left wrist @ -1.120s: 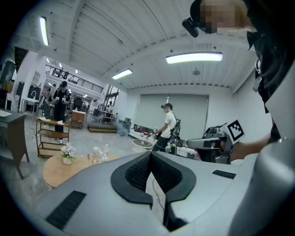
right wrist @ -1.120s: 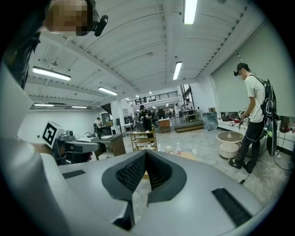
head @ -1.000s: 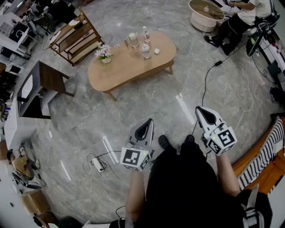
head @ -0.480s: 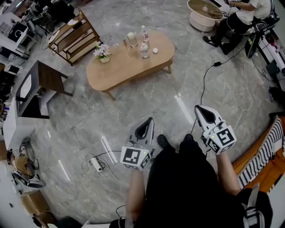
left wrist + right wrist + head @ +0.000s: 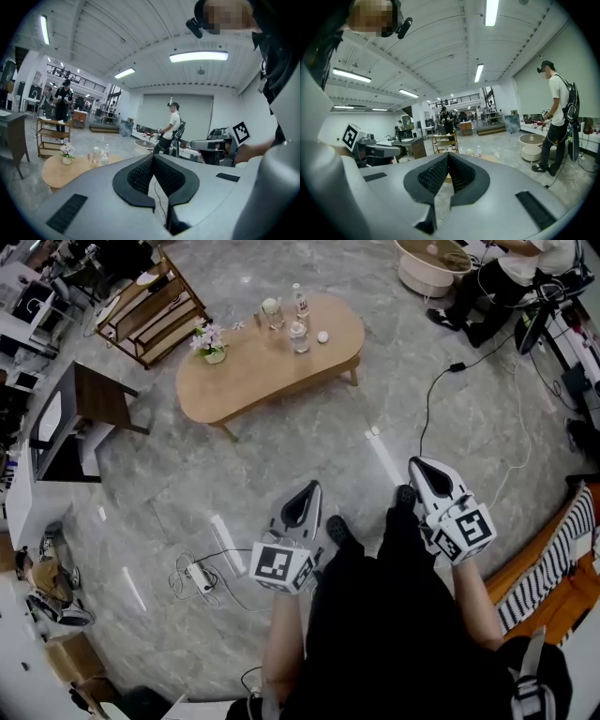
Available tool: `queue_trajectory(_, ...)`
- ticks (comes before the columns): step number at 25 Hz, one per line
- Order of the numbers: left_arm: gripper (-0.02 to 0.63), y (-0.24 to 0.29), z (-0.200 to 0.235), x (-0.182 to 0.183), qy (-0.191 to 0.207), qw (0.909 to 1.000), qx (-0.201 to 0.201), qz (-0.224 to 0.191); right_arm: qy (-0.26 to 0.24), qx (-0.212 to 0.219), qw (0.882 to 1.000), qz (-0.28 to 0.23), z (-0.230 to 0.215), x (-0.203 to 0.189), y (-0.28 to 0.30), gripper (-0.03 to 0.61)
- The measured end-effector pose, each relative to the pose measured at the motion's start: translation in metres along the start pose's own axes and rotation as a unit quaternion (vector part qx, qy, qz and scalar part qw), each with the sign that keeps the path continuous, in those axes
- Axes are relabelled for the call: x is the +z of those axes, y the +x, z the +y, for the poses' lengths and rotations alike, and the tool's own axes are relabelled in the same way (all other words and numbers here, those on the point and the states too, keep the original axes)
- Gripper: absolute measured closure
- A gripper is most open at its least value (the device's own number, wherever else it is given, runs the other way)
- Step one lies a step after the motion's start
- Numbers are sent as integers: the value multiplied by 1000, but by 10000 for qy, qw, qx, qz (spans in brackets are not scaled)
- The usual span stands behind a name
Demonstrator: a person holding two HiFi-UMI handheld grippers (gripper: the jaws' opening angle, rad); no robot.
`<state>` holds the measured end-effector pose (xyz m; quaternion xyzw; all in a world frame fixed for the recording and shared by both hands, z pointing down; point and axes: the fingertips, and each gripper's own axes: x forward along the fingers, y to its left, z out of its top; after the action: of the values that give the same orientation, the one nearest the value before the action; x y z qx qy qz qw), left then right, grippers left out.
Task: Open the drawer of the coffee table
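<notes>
Wood-toned and oval, the coffee table (image 5: 272, 371) stands on the grey marble floor (image 5: 187, 484) ahead of the person, well apart from both grippers; its drawer cannot be made out in any view. On its top sit a small pot of flowers (image 5: 210, 341) toward one end and a cluster of bottles and glassware (image 5: 298, 329) near the far edge. The left gripper (image 5: 305, 495) is held low in front of the person's body, pointing roughly toward the table, its 2 jaws clenched together with nothing between them. The right gripper (image 5: 422, 470) hangs beside it, apart from it, jaws likewise pressed together and empty. From the left gripper view the table shows off to the left of the closed jaws; from the right gripper view a strip of it shows just past them. A slatted wooden shelf (image 5: 150, 310) and a dark side table (image 5: 89, 399) stand left of the coffee table, and a power strip (image 5: 200, 577) lies on the floor near the left gripper.
</notes>
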<state>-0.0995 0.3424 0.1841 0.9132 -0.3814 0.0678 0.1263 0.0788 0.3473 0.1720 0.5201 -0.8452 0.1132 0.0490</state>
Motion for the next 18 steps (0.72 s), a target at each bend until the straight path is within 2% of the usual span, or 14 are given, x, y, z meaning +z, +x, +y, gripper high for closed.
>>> queue_trajectory(6,601,38,-8,9,7,9995,299,53,-25,344,9994,1,-42,9,16,566)
queue_trajectory(9,601,71,-22,20,-96,9989,447,-41,-93,620,9980,28,-74,17,22,566)
queue_trajectory(18,601,173,-70,35,-63,9968,793,-15,-114,1330,9910,96,-173,24,30,566)
